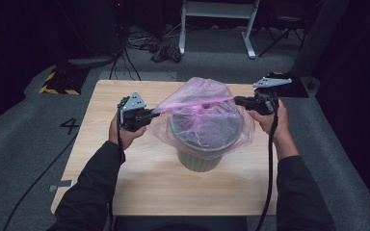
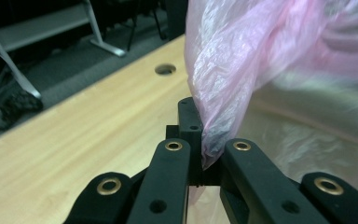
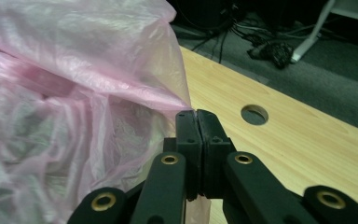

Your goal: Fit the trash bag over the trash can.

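Observation:
A pink plastic bag point(image 1: 200, 108) lines a grey-green bin point(image 1: 200, 156) in the middle of the wooden table point(image 1: 139, 178). My left gripper point(image 1: 156, 114) is at the bag's left edge, shut on the pink film point(image 2: 214, 126), which bunches between its jaws. My right gripper point(image 1: 237, 100) is at the bag's right edge, with its jaws pressed together on a corner of the film point(image 3: 186, 103). The film runs taut between both grippers above the bin's mouth.
Cable holes point(image 2: 165, 69) point(image 3: 254, 114) are cut into the tabletop near its far edge. A white desk frame point(image 1: 217, 19), tangled cables point(image 1: 166, 50) and a black-and-yellow marked plate point(image 1: 58, 82) lie on the grey floor beyond the table.

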The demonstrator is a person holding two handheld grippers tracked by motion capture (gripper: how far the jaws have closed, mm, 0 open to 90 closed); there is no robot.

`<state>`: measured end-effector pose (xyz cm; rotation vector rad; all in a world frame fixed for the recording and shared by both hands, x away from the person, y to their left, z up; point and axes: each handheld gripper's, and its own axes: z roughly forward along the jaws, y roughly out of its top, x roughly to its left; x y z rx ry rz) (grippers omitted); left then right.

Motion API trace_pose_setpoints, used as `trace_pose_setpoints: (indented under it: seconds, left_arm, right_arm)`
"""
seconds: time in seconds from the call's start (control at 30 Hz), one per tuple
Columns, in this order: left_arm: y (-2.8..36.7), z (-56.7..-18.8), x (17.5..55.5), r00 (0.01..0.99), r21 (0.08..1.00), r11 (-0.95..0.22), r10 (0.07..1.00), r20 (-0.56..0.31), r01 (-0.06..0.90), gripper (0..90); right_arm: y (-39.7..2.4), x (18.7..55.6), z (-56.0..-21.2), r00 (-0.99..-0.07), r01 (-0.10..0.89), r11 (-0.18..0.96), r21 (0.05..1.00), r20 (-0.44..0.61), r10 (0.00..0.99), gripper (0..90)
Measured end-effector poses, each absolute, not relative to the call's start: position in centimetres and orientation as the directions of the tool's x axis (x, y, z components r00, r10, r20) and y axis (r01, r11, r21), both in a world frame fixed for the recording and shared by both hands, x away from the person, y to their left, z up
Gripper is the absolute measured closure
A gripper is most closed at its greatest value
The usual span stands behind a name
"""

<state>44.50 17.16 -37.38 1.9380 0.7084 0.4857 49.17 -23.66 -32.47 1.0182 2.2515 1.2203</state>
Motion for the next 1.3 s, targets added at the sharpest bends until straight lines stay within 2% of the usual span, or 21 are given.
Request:
trace_pose_setpoints:
  seconds: [0.27, 0.6, 0.73, 0.87, 0.93, 0.97, 1.07, 1.17, 1.23, 1.3]
  left_arm:
    - [16.1, -38.1, 45.1, 0.746, 0.905, -0.345, 0.664, 0.047, 0.25, 89.7]
    - [14.3, -39.9, 46.6, 0.774, 0.876, -0.353, 0.632, -0.036, 0.329, 89.7]
    - [14.3, -40.4, 46.3, 0.781, 0.871, -0.363, 0.623, -0.038, 0.332, 89.5]
    - [14.8, -41.0, 46.1, 0.788, 0.86, -0.361, 0.611, -0.073, 0.36, 86.5]
    - [15.3, -41.1, 45.7, 0.778, 0.87, -0.345, 0.624, -0.067, 0.351, 74.6]
    - [15.7, -41.1, 45.5, 0.76, 0.87, -0.337, 0.646, -0.064, 0.36, 63.0]
    - [17.3, -40.9, 44.6, 0.74, 0.878, -0.32, 0.671, -0.056, 0.357, 46.7]
    - [19.2, -40.4, 43.4, 0.721, 0.89, -0.302, 0.691, -0.042, 0.341, 35.1]
    - [20.2, -40.2, 42.6, 0.707, 0.892, -0.305, 0.707, -0.023, 0.334, 27.7]
    - [21.3, -40.2, 41.9, 0.703, 0.891, -0.303, 0.711, -0.025, 0.338, 23.0]
  right_arm:
    - [-24.1, 50.2, -33.3, -0.629, 0.446, 0.317, 0.837, 0.041, 0.776, 88.8]
    - [-24.5, 51.3, -36.7, -0.632, 0.549, 0.281, 0.787, 0.171, 0.756, 88.3]
    - [-24.6, 50.7, -37.8, -0.645, 0.556, 0.291, 0.779, 0.183, 0.742, 88.3]
    - [-25.3, 49.9, -38.5, -0.649, 0.549, 0.249, 0.798, 0.219, 0.729, 88.9]
    - [-25.6, 49.4, -38.5, -0.649, 0.542, 0.241, 0.805, 0.219, 0.729, 85.5]
    - [-25.7, 49.2, -38.4, -0.649, 0.523, 0.245, 0.817, 0.194, 0.736, 76.3]
    - [-27.0, 48.5, -37.8, -0.619, 0.506, 0.228, 0.832, 0.166, 0.768, 69.6]
    - [-28.5, 47.5, -37.0, -0.604, 0.47, 0.218, 0.855, 0.132, 0.786, 60.3]
    - [-29.5, 46.5, -36.6, -0.629, 0.437, 0.234, 0.868, 0.109, 0.77, 53.2]
    - [-30.0, 45.3, -36.3, -0.662, 0.399, 0.286, 0.871, 0.058, 0.747, 50.1]
